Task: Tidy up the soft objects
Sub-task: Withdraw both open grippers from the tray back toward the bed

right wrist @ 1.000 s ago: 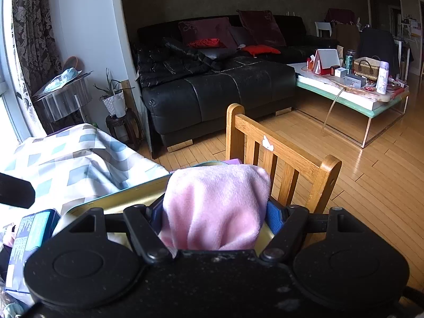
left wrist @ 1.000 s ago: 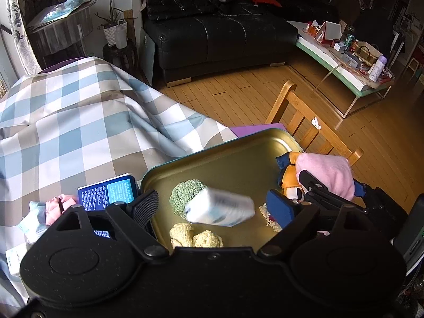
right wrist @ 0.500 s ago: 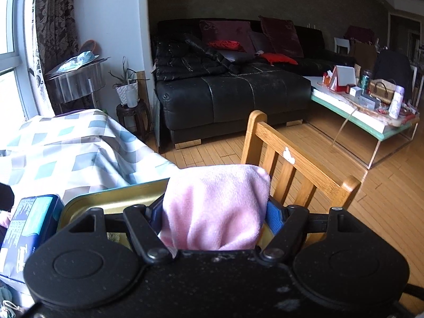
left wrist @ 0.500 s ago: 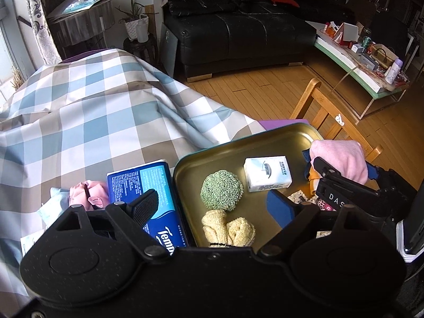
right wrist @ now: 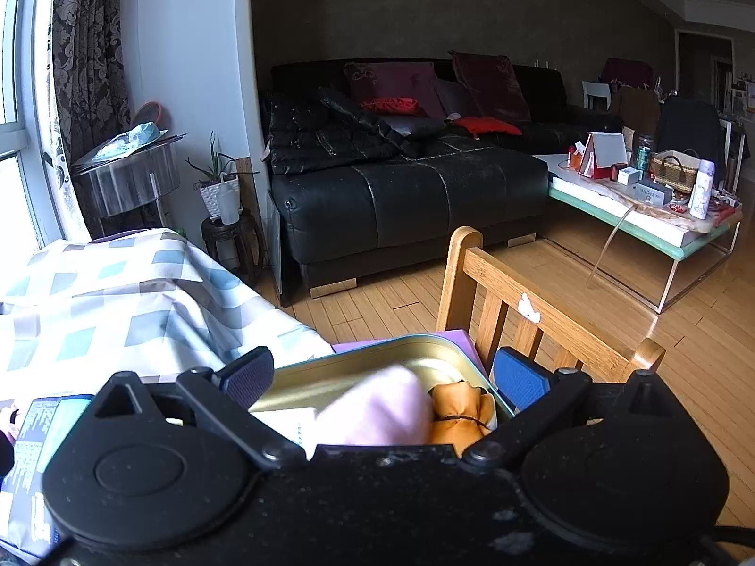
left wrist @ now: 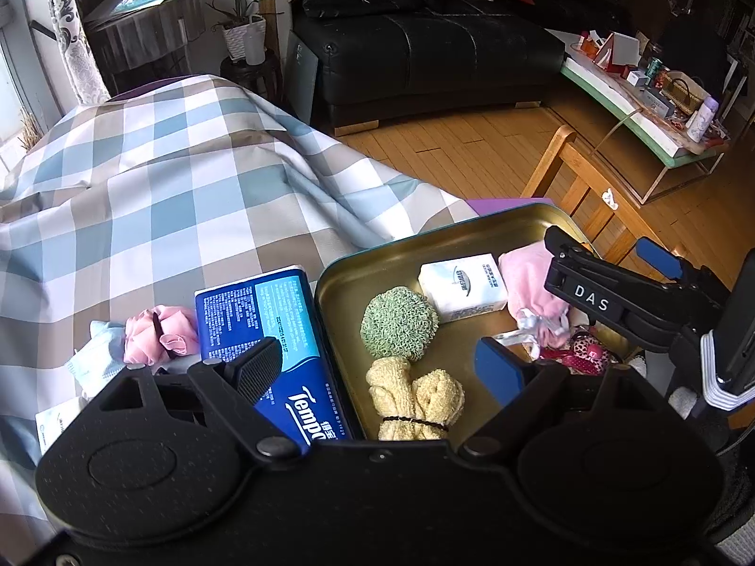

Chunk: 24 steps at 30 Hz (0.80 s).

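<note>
The right gripper [right wrist: 382, 377] is held with its jaws apart above the pink cloth [left wrist: 533, 283], which lies loose at the right end of the gold tray [left wrist: 373, 259], beside the white tissue pack [left wrist: 462, 285]. The left gripper [left wrist: 377, 363] is also spread and empty. The blue tissue pack [left wrist: 264, 311], left of the tray on the counter [left wrist: 141, 198], is judged the next candidate; it is best gripped across its narrow width and lifted clear of the rim.
</note>
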### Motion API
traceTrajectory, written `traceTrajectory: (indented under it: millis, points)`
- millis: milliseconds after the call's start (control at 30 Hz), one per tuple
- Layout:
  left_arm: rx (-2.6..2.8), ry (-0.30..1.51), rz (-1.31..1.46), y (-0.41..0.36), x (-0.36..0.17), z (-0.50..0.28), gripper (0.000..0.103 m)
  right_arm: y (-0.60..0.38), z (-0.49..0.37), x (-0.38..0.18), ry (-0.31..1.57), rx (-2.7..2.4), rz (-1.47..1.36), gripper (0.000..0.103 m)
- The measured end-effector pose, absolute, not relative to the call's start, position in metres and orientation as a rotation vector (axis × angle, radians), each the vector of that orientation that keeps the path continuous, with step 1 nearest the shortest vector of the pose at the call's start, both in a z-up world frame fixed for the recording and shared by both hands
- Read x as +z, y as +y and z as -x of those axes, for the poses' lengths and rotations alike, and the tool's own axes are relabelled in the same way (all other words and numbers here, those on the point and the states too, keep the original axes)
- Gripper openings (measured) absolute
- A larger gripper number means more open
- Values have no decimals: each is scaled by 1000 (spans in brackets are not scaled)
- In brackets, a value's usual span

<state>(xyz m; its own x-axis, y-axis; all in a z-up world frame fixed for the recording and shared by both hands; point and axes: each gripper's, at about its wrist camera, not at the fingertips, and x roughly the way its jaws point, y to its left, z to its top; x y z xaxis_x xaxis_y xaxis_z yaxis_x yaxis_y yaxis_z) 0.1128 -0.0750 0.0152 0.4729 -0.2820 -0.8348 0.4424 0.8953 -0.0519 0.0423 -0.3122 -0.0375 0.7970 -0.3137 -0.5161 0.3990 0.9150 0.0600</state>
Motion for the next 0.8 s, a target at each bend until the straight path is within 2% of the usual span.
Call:
traceTrajectory:
  millis: [800]
  points:
    - [-387,979,-155,-43,10,-113,85,-305,-44,-38,528,-377,-129,100]
